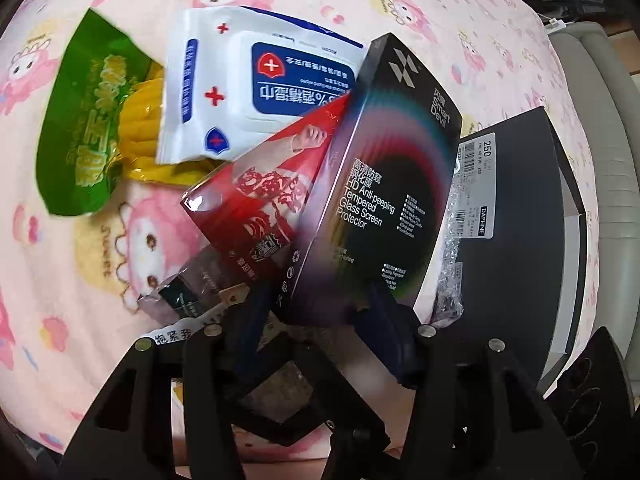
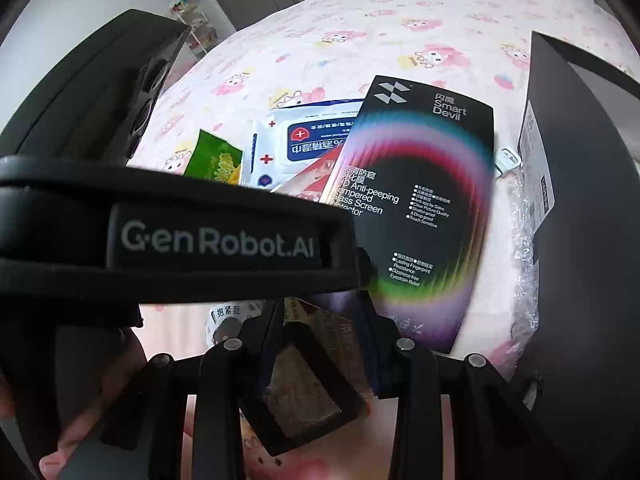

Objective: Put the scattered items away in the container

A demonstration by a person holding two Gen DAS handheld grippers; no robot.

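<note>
Black screen protector box clamped in left gripper

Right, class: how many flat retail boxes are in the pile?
2. The black screen protector box is tilted up in the left gripper's jaws; the red box lies partly under it. Others may be hidden underneath.

Black screen-protector box tilted over red packet, wipes pack and green snack bag; dark shoebox beside.

Pink cartoon-print blanket; shelf beyond.
</note>
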